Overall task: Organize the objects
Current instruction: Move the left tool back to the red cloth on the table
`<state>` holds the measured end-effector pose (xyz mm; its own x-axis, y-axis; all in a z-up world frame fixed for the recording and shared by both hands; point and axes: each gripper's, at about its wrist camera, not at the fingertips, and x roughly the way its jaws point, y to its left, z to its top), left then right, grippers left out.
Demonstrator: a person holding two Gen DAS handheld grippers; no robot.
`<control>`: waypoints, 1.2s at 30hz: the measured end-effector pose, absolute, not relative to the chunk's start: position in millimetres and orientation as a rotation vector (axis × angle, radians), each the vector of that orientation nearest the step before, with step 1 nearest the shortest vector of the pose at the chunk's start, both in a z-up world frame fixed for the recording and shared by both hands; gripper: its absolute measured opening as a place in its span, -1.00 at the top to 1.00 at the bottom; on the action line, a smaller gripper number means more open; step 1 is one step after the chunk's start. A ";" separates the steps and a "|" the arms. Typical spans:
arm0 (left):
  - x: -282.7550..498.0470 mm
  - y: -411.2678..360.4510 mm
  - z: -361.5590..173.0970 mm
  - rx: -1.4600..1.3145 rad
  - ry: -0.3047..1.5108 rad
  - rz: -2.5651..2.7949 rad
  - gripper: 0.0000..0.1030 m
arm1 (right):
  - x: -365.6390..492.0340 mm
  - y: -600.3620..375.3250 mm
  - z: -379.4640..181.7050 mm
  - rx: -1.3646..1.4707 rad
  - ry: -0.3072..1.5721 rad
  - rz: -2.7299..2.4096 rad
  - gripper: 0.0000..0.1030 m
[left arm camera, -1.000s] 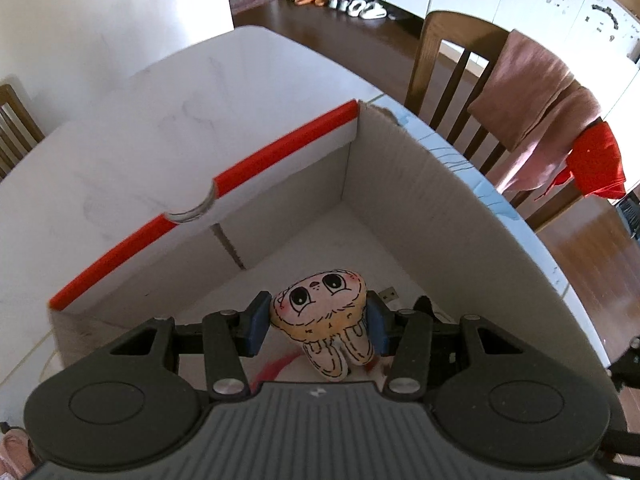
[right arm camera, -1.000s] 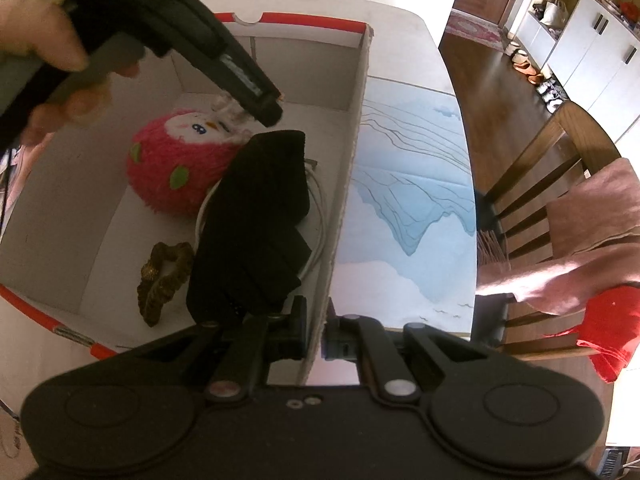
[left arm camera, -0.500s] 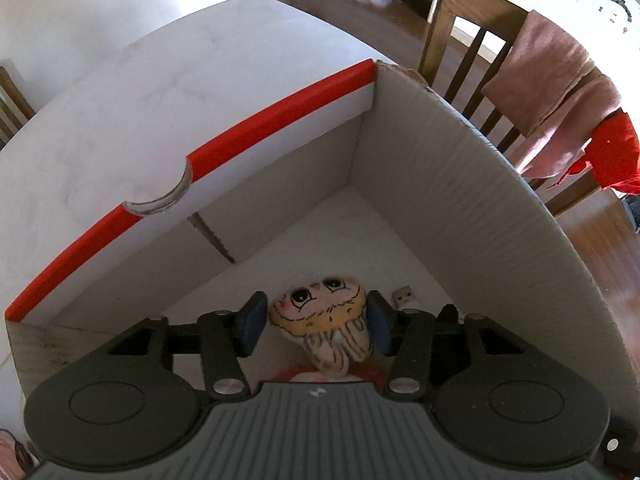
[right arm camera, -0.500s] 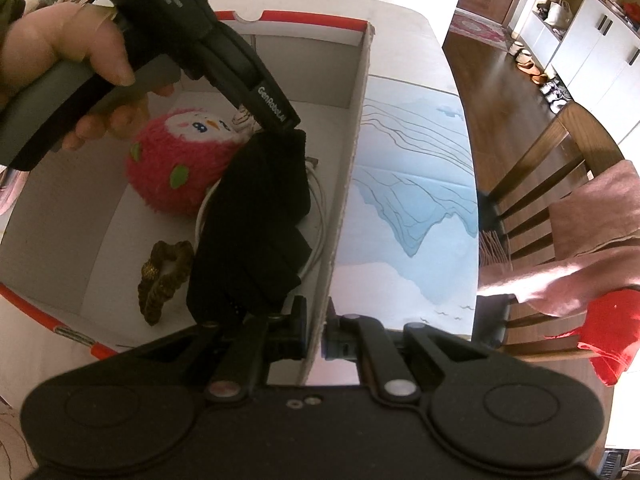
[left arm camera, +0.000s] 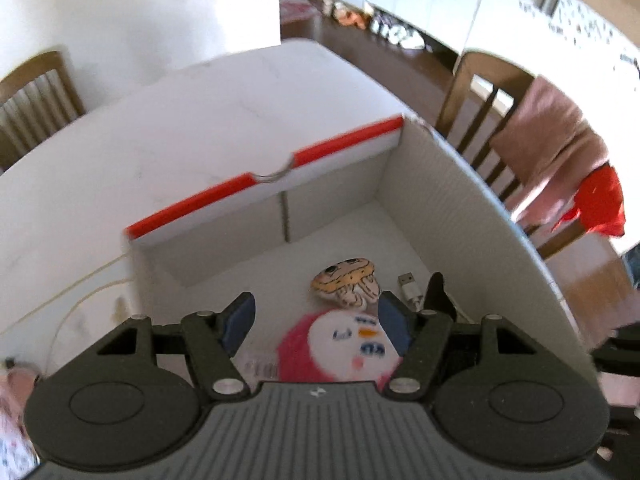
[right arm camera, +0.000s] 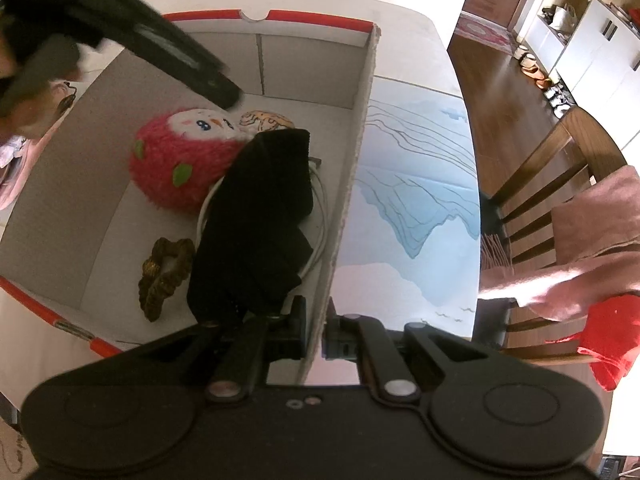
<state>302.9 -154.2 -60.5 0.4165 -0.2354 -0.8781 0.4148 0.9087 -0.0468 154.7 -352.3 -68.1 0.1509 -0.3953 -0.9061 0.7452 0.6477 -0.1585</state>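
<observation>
My left gripper hangs open and empty over the box. The small doll lies on the box floor beside the pink plush and black cloth. My right gripper pinches the box wall.

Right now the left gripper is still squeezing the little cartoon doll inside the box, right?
No. The left gripper is open and empty; the little cartoon doll lies loose on the floor of the box, beside the pink plush. The left wrist view shows it.
</observation>
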 end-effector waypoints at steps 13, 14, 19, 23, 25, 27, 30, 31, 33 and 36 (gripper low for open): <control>222.4 -89.4 -9.3 0.049 0.939 -0.315 -0.30 | 155.0 -352.5 -66.9 0.374 1.158 -0.855 0.88; 217.0 -86.5 -11.0 0.046 0.935 -0.316 -0.30 | 154.8 -352.6 -66.8 0.379 1.157 -0.858 0.88; 183.3 -45.0 -18.1 0.023 0.933 -0.294 -0.33 | 154.7 -353.0 -66.1 0.400 1.160 -0.876 0.89; 163.7 -9.0 -27.8 0.017 0.940 -0.261 -0.43 | 157.3 -353.1 -66.5 0.410 1.176 -0.901 0.90; 154.8 12.0 -33.6 0.004 0.944 -0.234 -0.51 | 159.5 -352.4 -66.7 0.406 1.187 -0.914 0.90; 147.1 34.5 -40.5 -0.006 0.951 -0.199 -0.57 | 160.5 -352.8 -66.7 0.416 1.190 -0.926 0.89; 139.9 70.5 -52.2 -0.024 0.966 -0.142 -0.57 | 158.0 -356.5 -66.7 0.465 1.182 -0.948 0.89; 138.6 82.9 -55.6 -0.032 0.968 -0.133 -0.57 | 157.4 -357.3 -67.1 0.478 1.179 -0.954 0.89; 136.2 106.3 -62.2 -0.033 0.968 -0.098 -0.58 | 158.9 -356.5 -68.3 0.461 1.190 -0.972 0.89; 136.1 136.4 -72.3 -0.024 0.976 -0.045 -0.58 | 162.7 -353.6 -71.3 0.436 1.207 -0.987 0.89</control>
<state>136.1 136.4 -72.3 0.5593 -0.0490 -0.8275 0.0276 0.9988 -0.0405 162.7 -353.6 -71.3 0.0277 -0.3989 -0.9166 0.8194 0.5342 -0.2077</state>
